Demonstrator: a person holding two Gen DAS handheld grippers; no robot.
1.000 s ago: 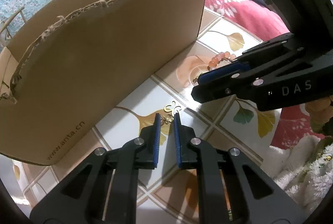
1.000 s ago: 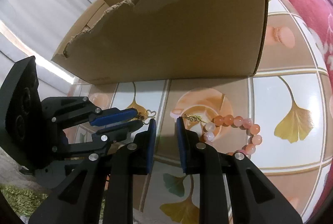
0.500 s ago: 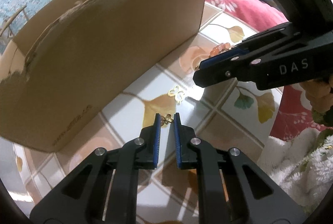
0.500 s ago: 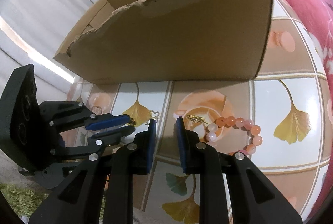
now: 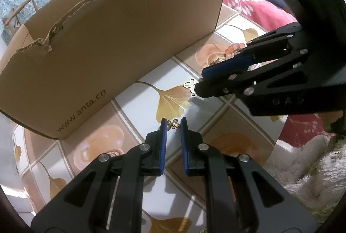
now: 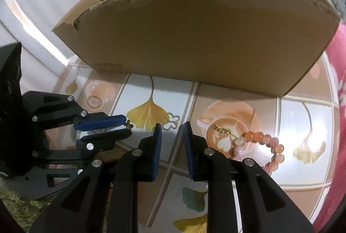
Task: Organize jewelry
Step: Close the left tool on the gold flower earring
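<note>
Left gripper (image 5: 173, 122): jaws nearly together, a small gold butterfly charm (image 5: 174, 124) pinched between the blue pad tips; it appears lifted clear of the tiled tabletop (image 5: 134, 107). In the right wrist view the same charm shows only as a speck at those tips (image 6: 129, 125).

Right gripper (image 6: 170, 128): jaws a little apart, nothing between them. Its tips hover just short of the gold clover-outline charm (image 6: 172, 121), which lies flat on the table at the edge of a yellow ginkgo-leaf print. The charm sits directly ahead of the jaw gap, slightly beyond the tips; no clear long axis, a lobed open outline lying flat. The right gripper is the nearer tool; the left is occupied.

Judgement: the coming move turns on easing the right tips forward and down so the thin outline falls between the pads. A flat wire shape on a glossy surface may skid away.

Beaded bracelet (image 6: 261, 144), orange and pink beads with a gold chain end (image 6: 222, 129), lies to the right of the right gripper, untouched.

Cardboard box (image 5: 121, 42): open top, torn rim, stands just behind all the pieces. Its inside is mostly hidden; contents cannot be told
</note>
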